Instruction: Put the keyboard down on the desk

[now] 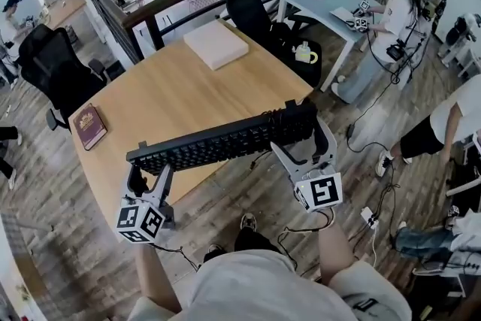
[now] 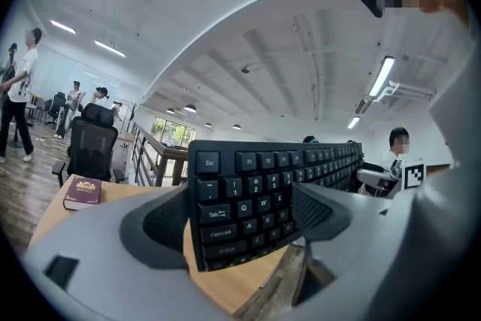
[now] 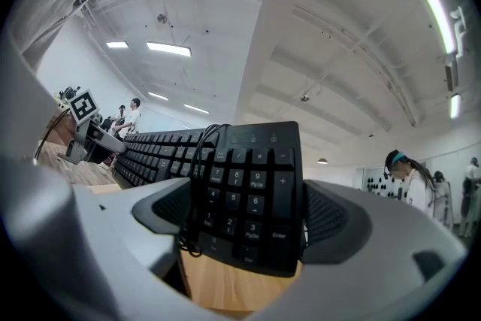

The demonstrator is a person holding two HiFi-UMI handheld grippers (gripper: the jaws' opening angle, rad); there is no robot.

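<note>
A long black keyboard (image 1: 225, 140) hangs in the air over the near edge of the wooden desk (image 1: 173, 90), held level by both ends. My left gripper (image 1: 147, 175) is shut on its left end, where the Esc and Tab keys (image 2: 240, 203) sit between the jaws. My right gripper (image 1: 301, 137) is shut on the number-pad end (image 3: 252, 195). The keyboard's black cable (image 3: 197, 162) loops across the keys by the right jaws. Desk wood shows just below the keyboard in both gripper views.
On the desk lie a dark red book (image 1: 90, 126) at the left and a flat white box (image 1: 216, 43) at the far side. Black office chairs (image 1: 56, 71) stand at the left and behind the desk. A person (image 1: 387, 26) works at a white table to the right.
</note>
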